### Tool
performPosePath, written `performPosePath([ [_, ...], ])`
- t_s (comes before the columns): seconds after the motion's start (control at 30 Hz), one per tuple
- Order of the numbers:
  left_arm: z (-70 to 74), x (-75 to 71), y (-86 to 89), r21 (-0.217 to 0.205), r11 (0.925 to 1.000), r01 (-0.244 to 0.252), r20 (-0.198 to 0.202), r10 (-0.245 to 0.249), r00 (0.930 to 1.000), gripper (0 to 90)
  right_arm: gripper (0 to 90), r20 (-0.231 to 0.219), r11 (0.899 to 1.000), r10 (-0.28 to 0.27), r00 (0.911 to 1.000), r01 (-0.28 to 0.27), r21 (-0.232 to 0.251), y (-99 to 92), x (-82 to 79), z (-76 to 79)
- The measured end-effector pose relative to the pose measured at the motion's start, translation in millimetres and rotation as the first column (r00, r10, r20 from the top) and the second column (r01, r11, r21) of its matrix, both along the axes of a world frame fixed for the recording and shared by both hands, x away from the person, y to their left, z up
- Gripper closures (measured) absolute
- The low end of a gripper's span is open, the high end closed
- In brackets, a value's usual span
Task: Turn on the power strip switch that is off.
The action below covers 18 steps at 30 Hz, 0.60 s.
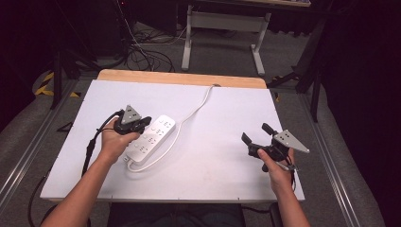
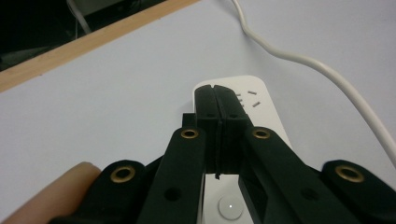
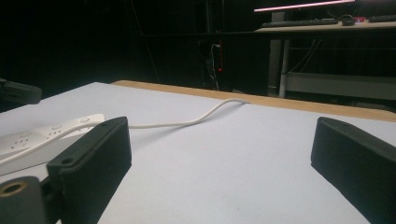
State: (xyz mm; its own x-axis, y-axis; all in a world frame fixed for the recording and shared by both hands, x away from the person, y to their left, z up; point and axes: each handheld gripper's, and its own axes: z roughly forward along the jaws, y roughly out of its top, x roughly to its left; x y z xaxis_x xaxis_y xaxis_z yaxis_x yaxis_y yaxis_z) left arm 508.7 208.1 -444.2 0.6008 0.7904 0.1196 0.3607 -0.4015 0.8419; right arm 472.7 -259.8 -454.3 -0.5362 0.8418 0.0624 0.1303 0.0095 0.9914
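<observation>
While our left gripper [image 2: 218, 100] hovers closed and empty above the power strip [image 1: 153, 136], our right gripper [image 1: 257, 134] gapes open; it looks rigid, light, best gripped across its narrow sides.

Table [image 1: 227, 170] open — power strip [image 1: 152, 138], cable [image 1: 194, 112] perhaps obstruct left.

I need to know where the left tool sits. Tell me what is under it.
Under the shut left tool lies the white power strip, on the white table. Sockets show beside the jaws; the strip's surface directly beneath them is covered, so contact is unclear.
</observation>
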Motion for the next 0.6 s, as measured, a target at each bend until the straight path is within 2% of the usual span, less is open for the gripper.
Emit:
performPosePath([
  [0.03, -1.6, 2.3, -2.6, 0.016, 0.9999, 0.005, -0.015, -0.004, 0.9999, 89.5, 5.5, -0.001, 1.0, 0.0, 1.0, 0.0, -0.001, -0.1, -0.1, 0.1],
  [0.1, -2.7, 3.8, -4.2, 0.026, 0.9996, 0.007, -0.019, -0.007, 0.9998, 89.4, 5.5, -0.001, 1.0, -0.001, 1.0, 0.001, 0.0, -0.2, -0.3, 0.1],
  [0.13, -5.3, 7.0, -7.4, 0.038, 0.9992, 0.015, -0.041, -0.013, 0.999, 89.4, 5.6, -0.001, 1.0, -0.001, 1.0, 0.001, -0.002, -0.5, -0.3, 0.0],
  [0.17, -5.3, 7.0, -7.4, 0.038, 0.9992, 0.015, -0.041, -0.013, 0.999, 89.3, 5.6, -0.001, 1.0, 0.0, 1.0, 0.0, -0.002, -0.5, -0.3, 0.0],
  [0.4, -11.9, 17.7, -12.5, 0.091, 0.9952, 0.037, -0.12, -0.026, 0.9924, 88.9, 5.7, -0.001, 1.0, -0.001, 1.0, 0.001, 0.0, -1.1, -0.6, 0.0],
  [0.6, -14.9, 19.9, -11.5, 0.117, 0.9925, 0.037, -0.146, -0.02, 0.989, 88.5, 5.7, -0.003, 1.0, 0.001, 1.0, -0.001, 0.003, -1.1, -0.5, -0.1],
])
